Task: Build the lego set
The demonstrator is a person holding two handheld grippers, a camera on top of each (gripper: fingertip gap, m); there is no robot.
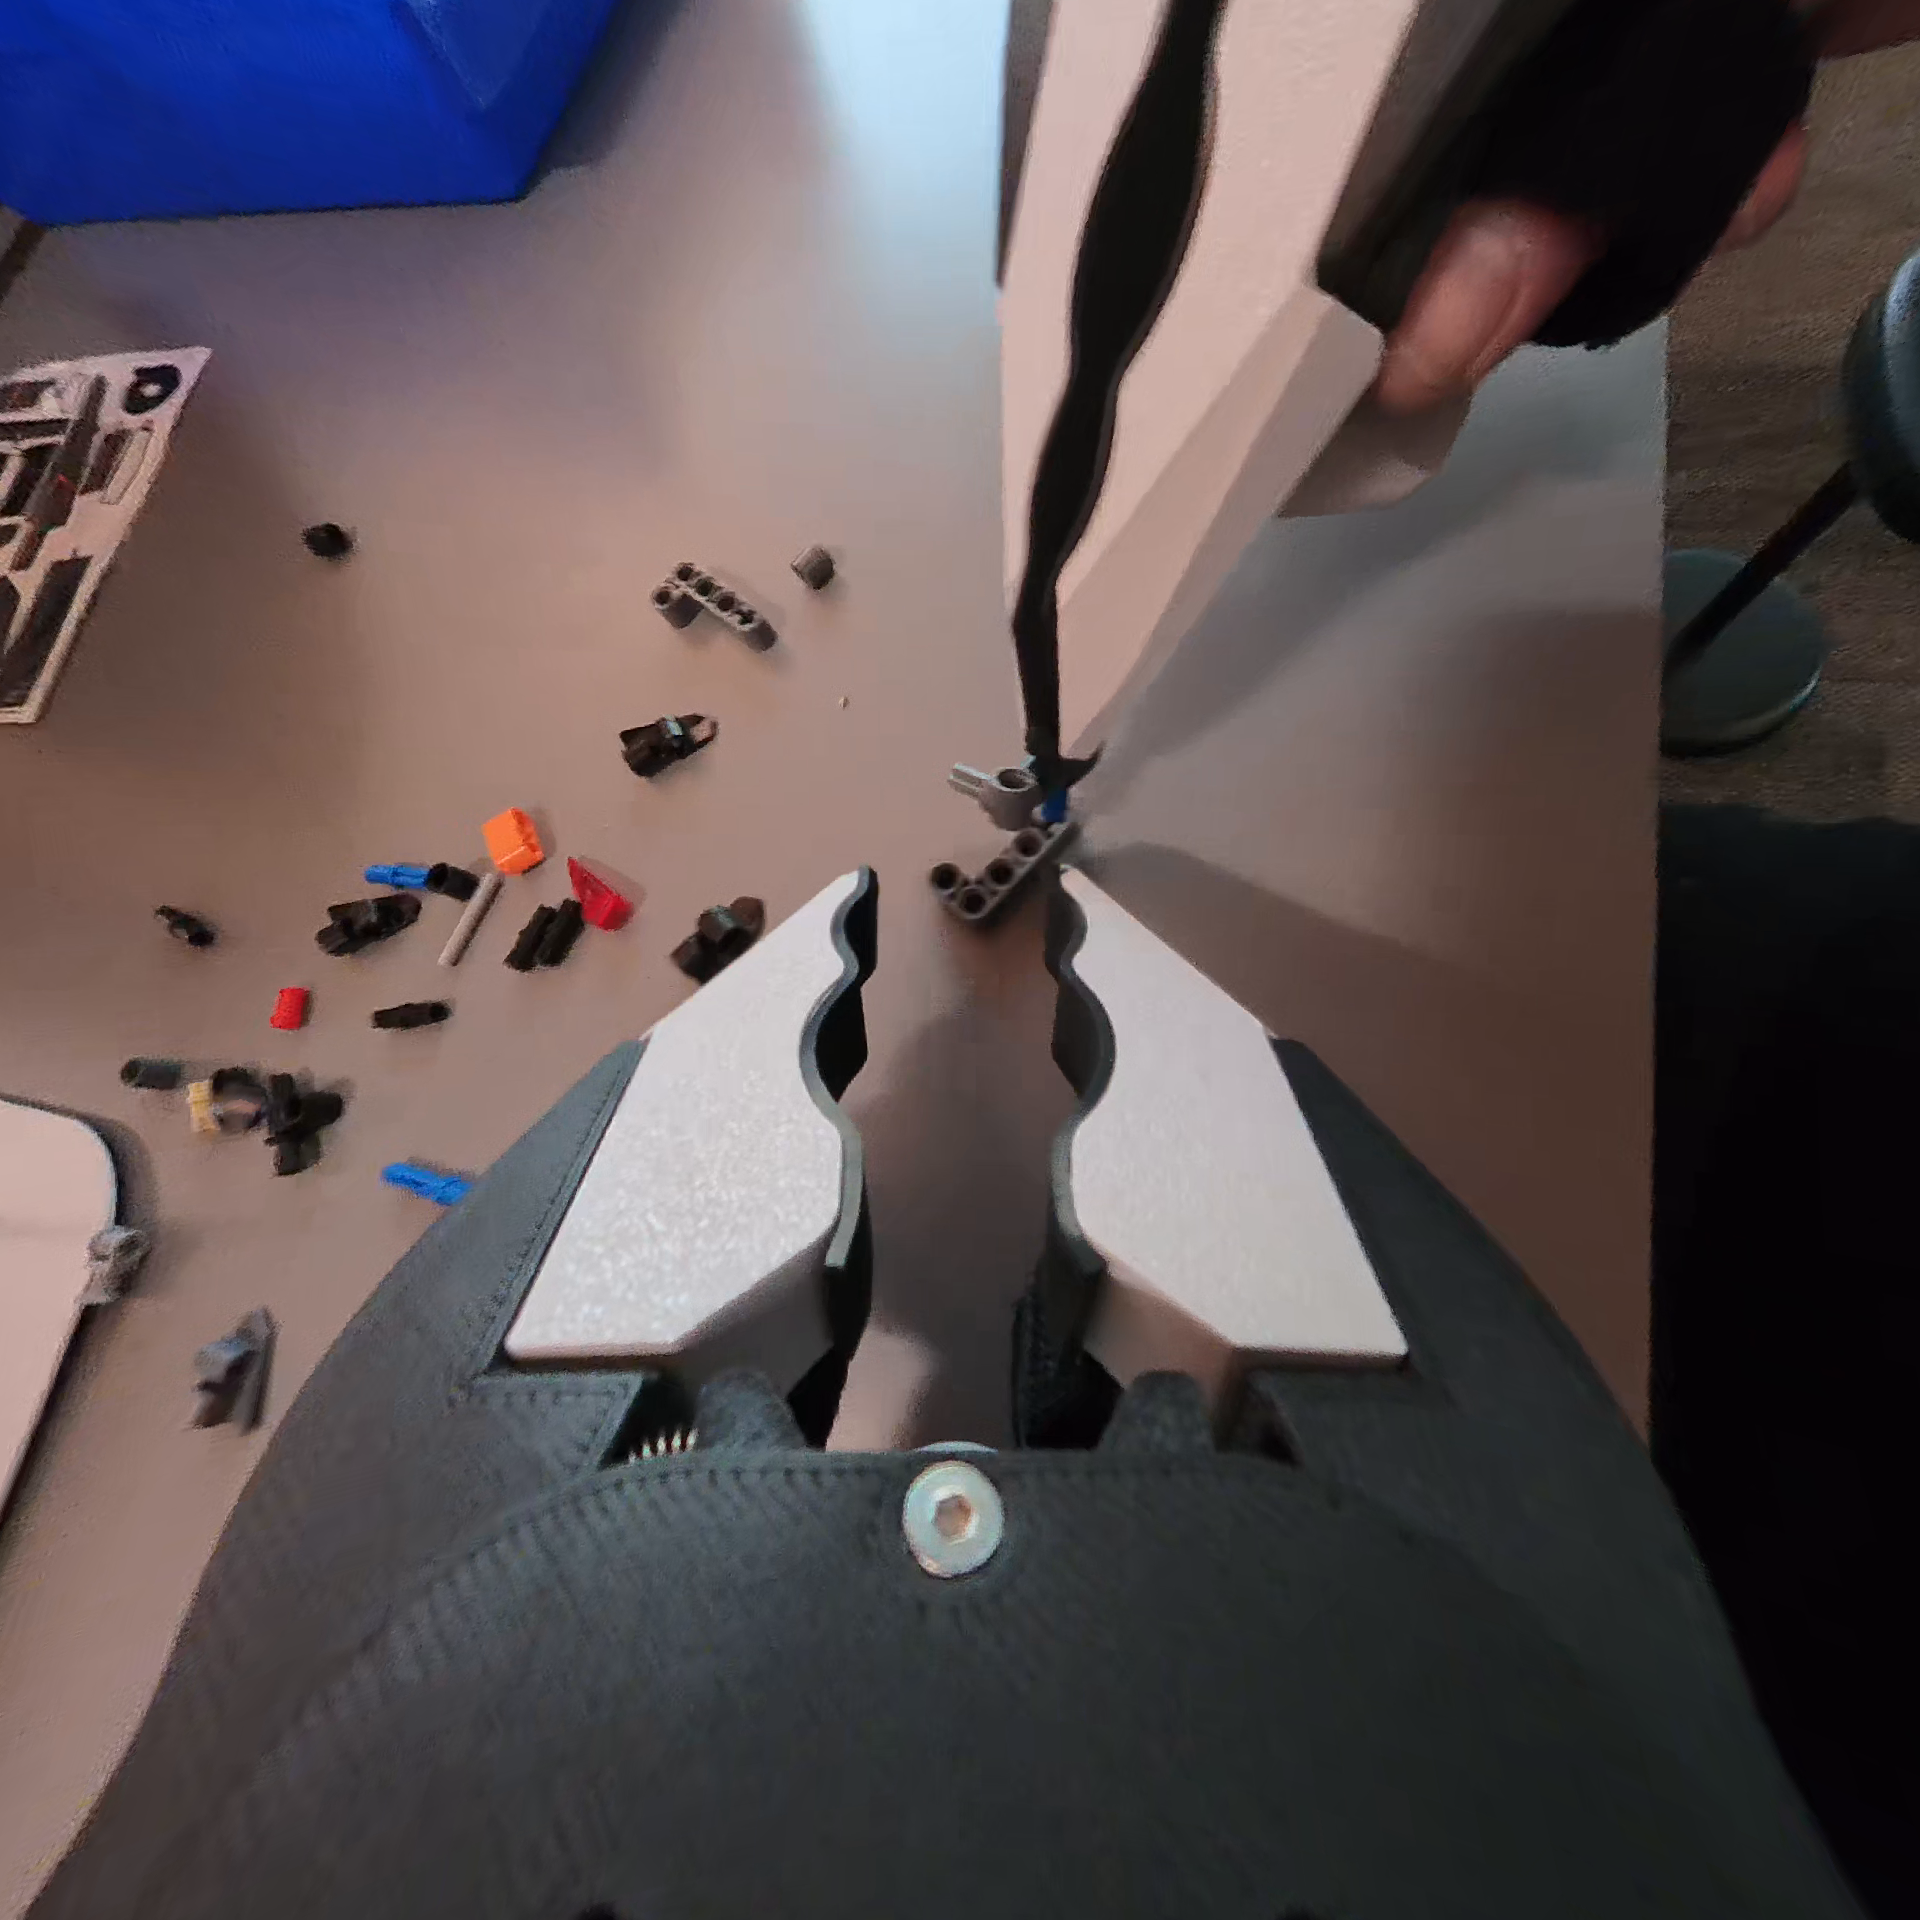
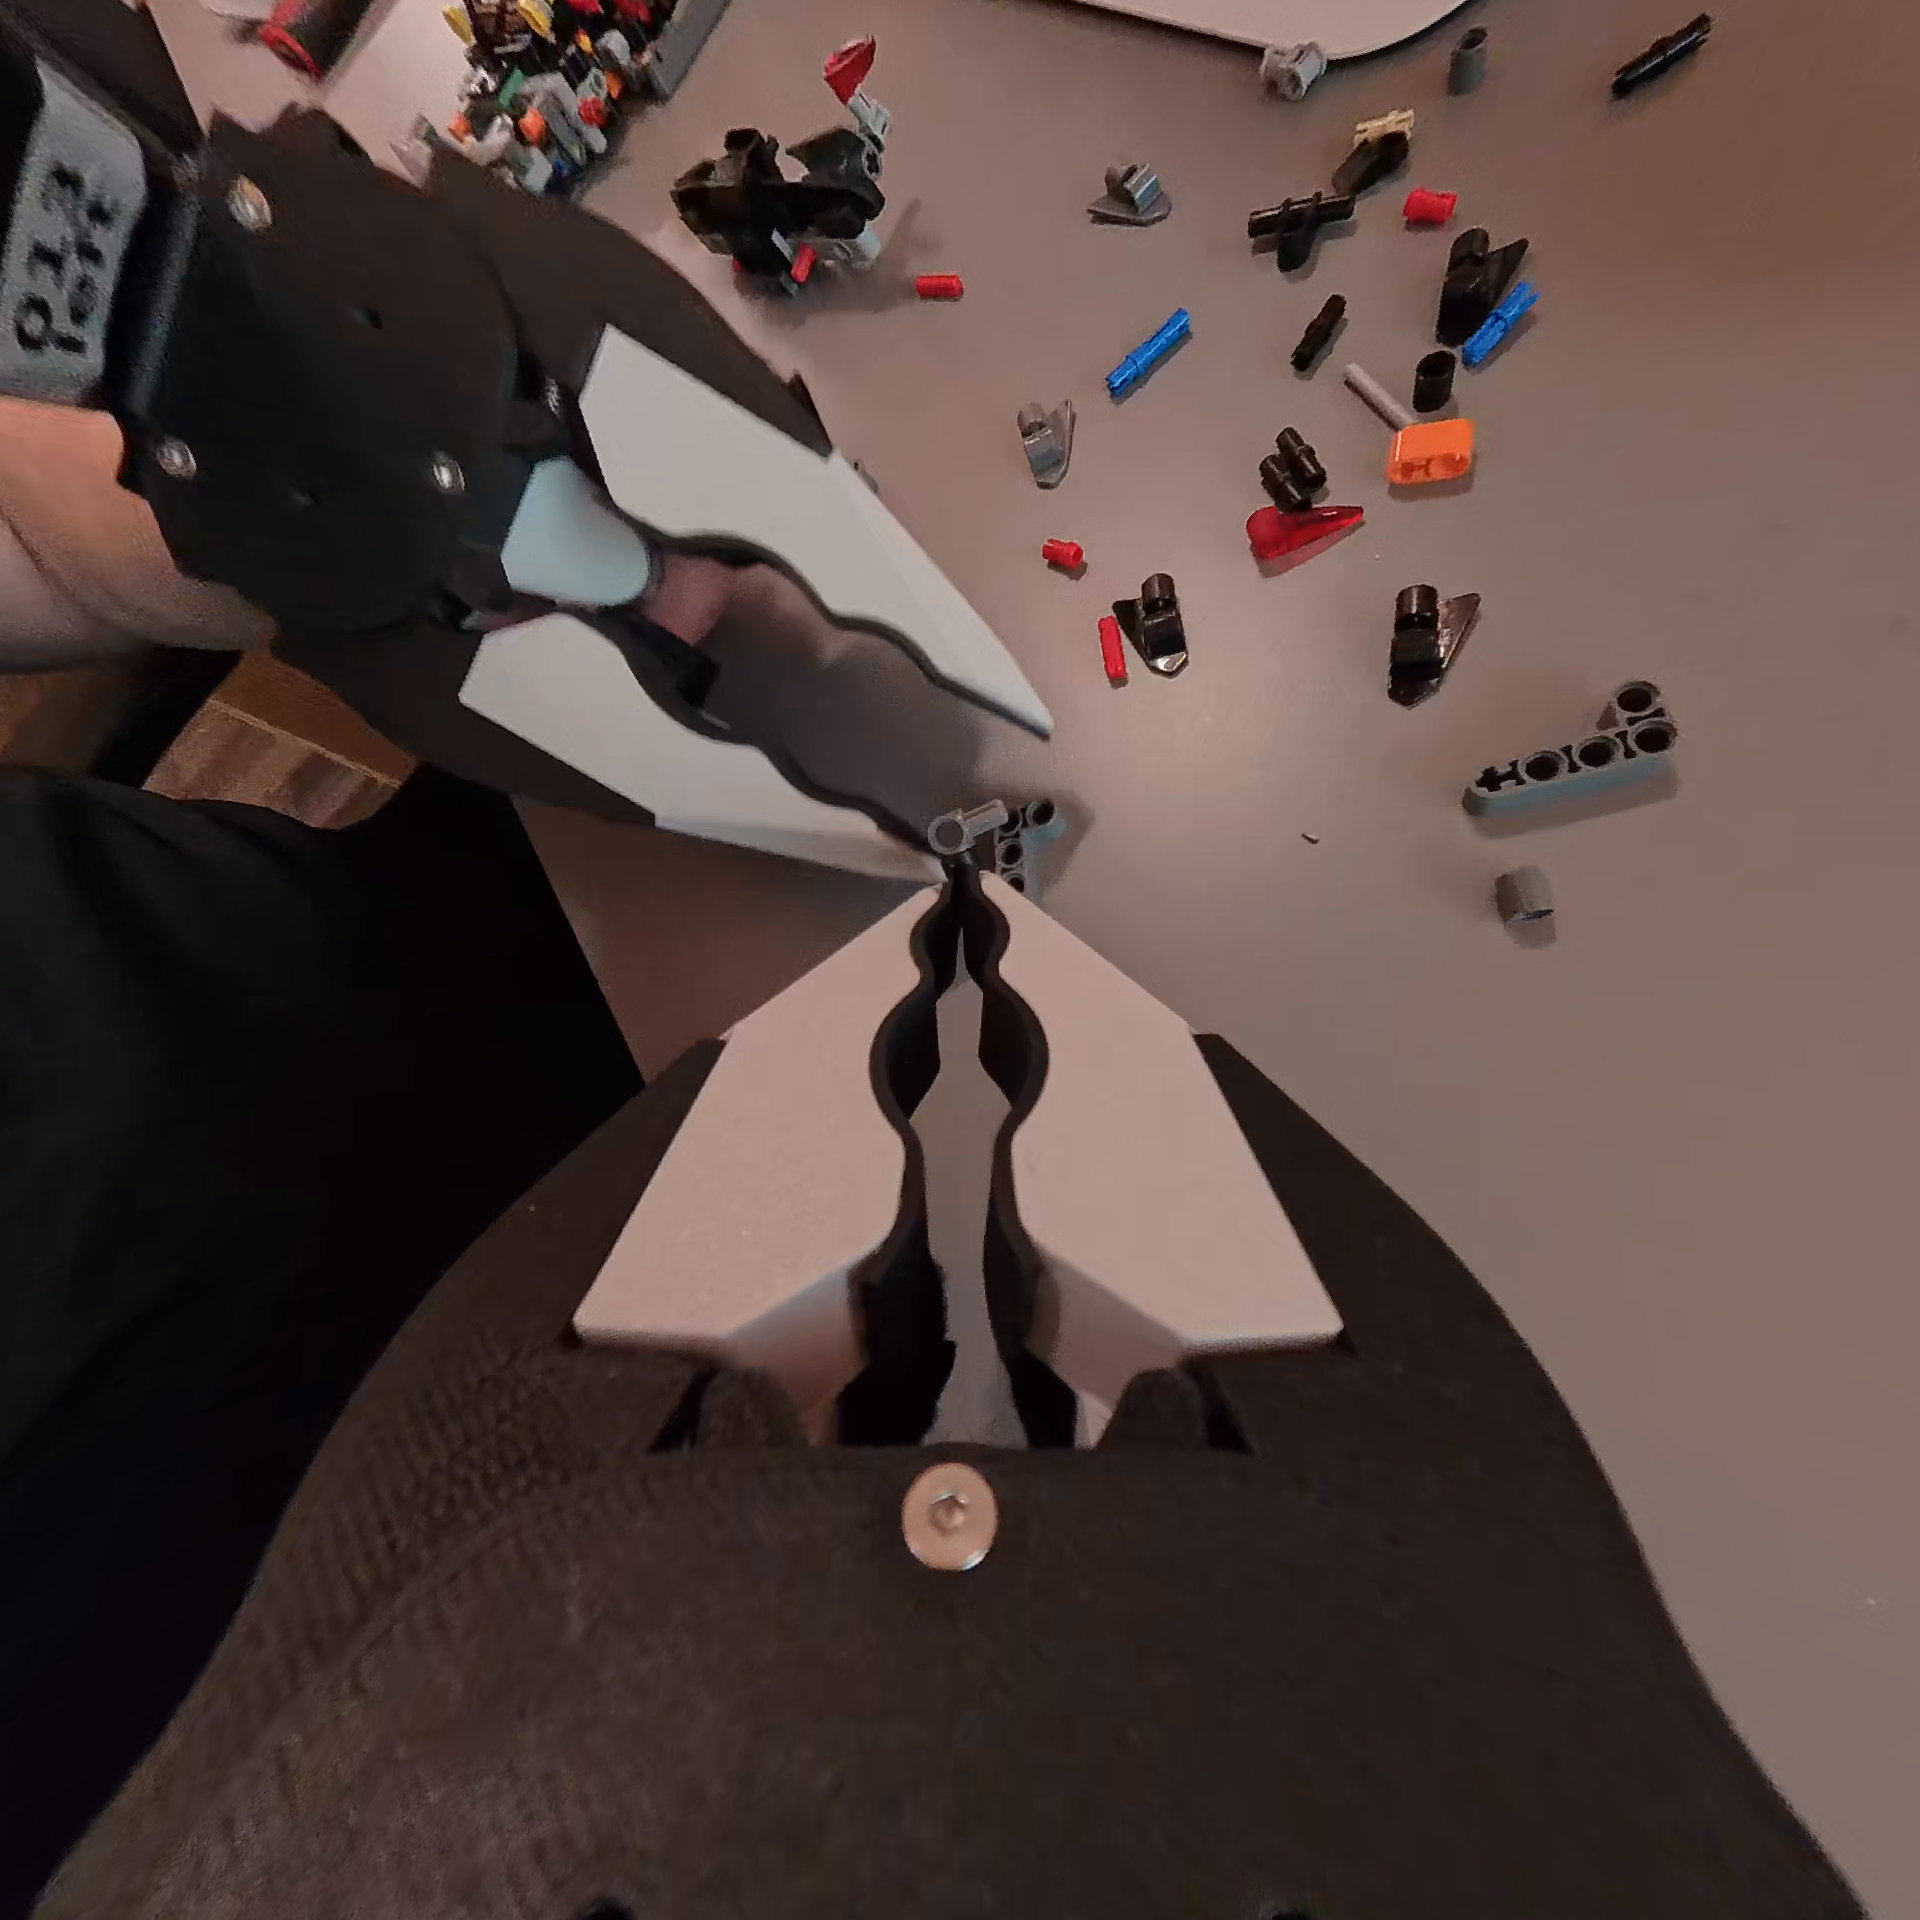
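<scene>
My left gripper [image 1: 966, 891] is open and low over the table. A dark grey holed beam [image 1: 1003, 868] lies just ahead of its tips, nearer its right finger. My right gripper [image 2: 961, 891] is shut, its tips on a small light grey connector [image 2: 966, 828] held right over the beam [image 2: 1027, 831]. In the left wrist view the right gripper [image 1: 1049, 764] comes down from above, with the connector [image 1: 992, 784] and a blue pin [image 1: 1055, 800] at its tips. In the right wrist view the left gripper [image 2: 982, 795] reaches in from the upper left, jaws apart.
Loose pieces are scattered left of the beam: an orange piece [image 1: 512, 840], a red wedge [image 1: 597, 894], a grey L-beam [image 1: 712, 603]. A black part-built assembly [image 2: 779, 197] and a pile of pieces [image 2: 561, 83] lie farther off. The table edge [image 1: 1657, 935] is close on the right. The grippers are tip to tip, or close to it.
</scene>
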